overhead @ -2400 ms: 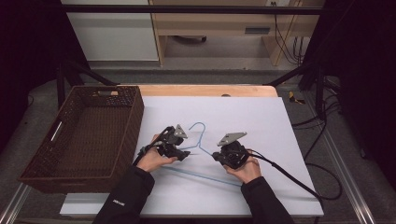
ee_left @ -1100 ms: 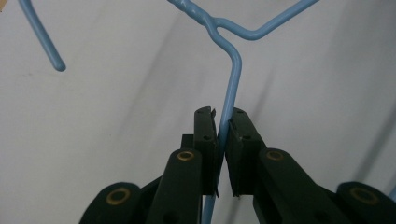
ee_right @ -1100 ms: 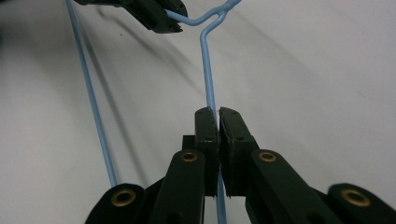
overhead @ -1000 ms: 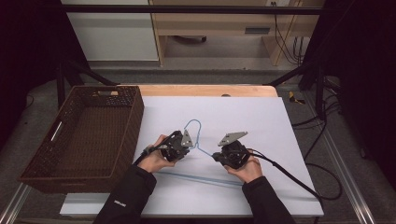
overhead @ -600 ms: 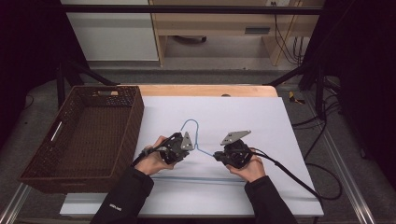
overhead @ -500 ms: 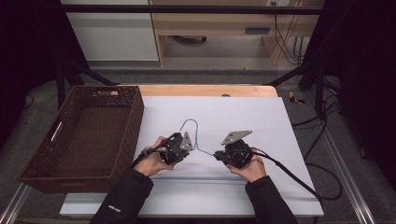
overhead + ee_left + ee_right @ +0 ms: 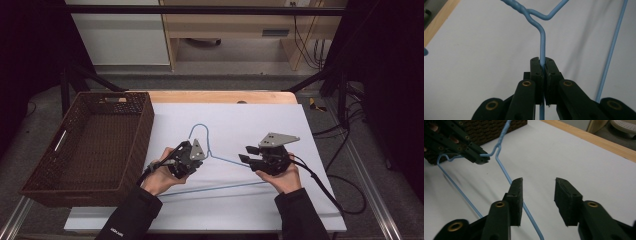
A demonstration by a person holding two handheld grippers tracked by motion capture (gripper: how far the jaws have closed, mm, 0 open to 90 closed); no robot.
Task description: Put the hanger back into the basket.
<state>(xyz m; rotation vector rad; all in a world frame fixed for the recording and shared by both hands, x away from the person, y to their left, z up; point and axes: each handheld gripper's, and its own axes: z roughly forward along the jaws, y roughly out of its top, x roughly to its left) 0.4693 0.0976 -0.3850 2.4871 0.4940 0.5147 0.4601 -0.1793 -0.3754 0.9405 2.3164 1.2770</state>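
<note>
One thin blue wire hanger [image 7: 220, 160] lies on the white tabletop [image 7: 280, 125]. The left gripper [image 7: 543, 65] pinches its shoulder; the right gripper [image 7: 537, 187] gapes beside the wire. A woven basket [image 7: 85, 145] sits left.

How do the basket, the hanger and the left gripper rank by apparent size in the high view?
1. basket
2. hanger, wide but thin
3. left gripper, though raised nearer the camera

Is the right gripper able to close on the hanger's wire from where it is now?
Probably not yet: the right gripper is open, but the hanger wire passes outside one jaw.
</note>
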